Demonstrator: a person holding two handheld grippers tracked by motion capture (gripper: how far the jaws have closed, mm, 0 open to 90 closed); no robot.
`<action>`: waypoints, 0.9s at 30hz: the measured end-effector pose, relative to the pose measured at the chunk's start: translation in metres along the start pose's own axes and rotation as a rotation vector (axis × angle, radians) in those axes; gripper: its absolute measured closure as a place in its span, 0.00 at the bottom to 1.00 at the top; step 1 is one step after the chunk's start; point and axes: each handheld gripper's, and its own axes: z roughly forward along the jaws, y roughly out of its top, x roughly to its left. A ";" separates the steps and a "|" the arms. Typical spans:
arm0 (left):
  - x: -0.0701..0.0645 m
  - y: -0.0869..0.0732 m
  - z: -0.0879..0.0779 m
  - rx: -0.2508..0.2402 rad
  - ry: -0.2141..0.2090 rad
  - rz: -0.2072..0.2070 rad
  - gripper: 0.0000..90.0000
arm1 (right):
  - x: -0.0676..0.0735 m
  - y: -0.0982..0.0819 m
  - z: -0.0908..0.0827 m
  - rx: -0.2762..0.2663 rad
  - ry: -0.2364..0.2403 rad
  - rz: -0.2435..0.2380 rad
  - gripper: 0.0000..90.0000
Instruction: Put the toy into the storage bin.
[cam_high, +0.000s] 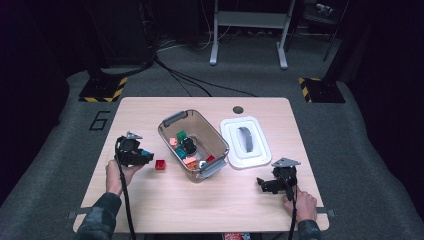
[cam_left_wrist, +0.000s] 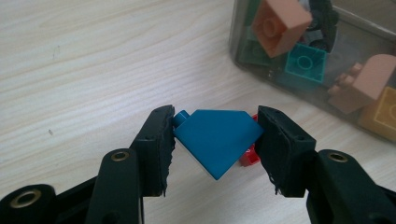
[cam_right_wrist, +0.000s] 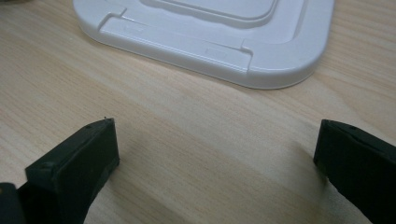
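A blue brick (cam_left_wrist: 215, 140) sits clamped between the two black jaws of my left gripper (cam_left_wrist: 215, 140), lifted a little off the wooden table (cam_high: 165, 200). In the high view that left gripper (cam_high: 146, 156) hovers at the table's left with the blue brick (cam_high: 145, 152) at its tip. A red brick (cam_high: 160, 164) lies on the table just right of it, partly hidden behind the blue brick in the left gripper view, where the red brick (cam_left_wrist: 247, 157) peeks out below. My right gripper (cam_high: 260, 183) rests open near the front right, its jaws wide apart over bare wood.
A clear plastic bin (cam_high: 220, 142) with several coloured bricks stands mid-table. Its white lid (cam_high: 262, 152) lies flat to the right, just beyond my right gripper; the lid's edge (cam_right_wrist: 280, 70) is close ahead of the jaws.
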 end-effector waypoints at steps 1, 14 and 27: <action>-0.001 0.001 -0.003 -0.004 -0.005 0.001 0.53 | 0.000 0.000 0.000 0.000 0.000 0.000 0.00; -0.009 0.025 -0.033 -0.034 0.002 0.045 0.53 | 0.000 0.000 0.000 0.000 0.000 0.000 0.00; -0.024 0.054 -0.056 -0.086 0.000 0.100 0.53 | 0.000 0.000 0.000 0.000 0.000 0.000 0.00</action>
